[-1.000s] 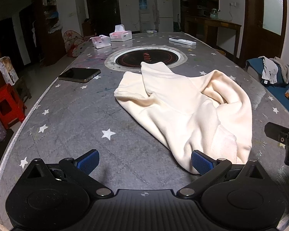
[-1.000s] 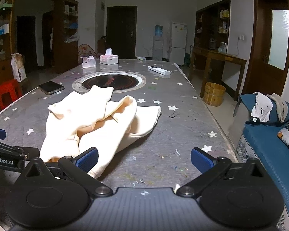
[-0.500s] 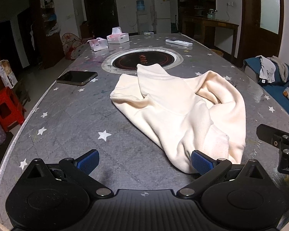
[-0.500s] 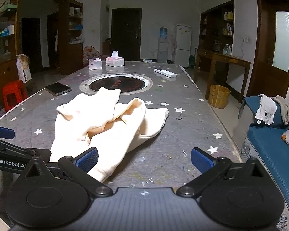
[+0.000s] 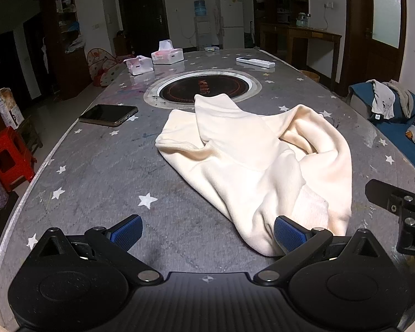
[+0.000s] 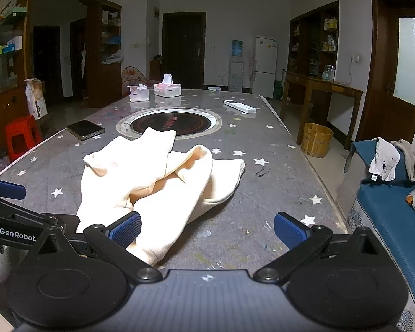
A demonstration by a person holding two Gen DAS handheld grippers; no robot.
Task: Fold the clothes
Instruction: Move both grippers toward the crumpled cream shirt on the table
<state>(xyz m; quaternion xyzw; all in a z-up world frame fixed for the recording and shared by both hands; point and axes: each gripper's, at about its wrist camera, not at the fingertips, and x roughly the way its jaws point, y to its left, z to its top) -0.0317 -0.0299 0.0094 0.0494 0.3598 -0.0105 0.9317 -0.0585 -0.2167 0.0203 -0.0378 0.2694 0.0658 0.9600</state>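
Two grippers hover low over the near end of our long grey table [image 5: 102, 171], both with jaws spread wide and nothing between them. Our left gripper [image 5: 207, 231] points up the table, its right fingertip [image 5: 289, 233] just at the near hem of the cream garment [image 5: 257, 163]; whether it touches the cloth we cannot tell. Our right gripper [image 6: 207, 229] sits to the right of it, its left fingertip [image 6: 126, 229] in front of the same near hem, its right one over bare table.

We see the garment lying crumpled in the middle of the table, folds heaped on one another, its far tip reaching the rim of the round black cooktop [image 6: 168, 123] set into the surface.

Left of the garment a dark phone [image 5: 108, 114] lies flat, well apart from it. Far beyond the cooktop stand two tissue boxes [image 6: 167, 90], and a white remote [image 6: 239, 106] lies far right.

Bare starred tabletop is open left of the garment and on its right up to the table's right edge, past which a blue sofa [image 6: 387, 215] stands.
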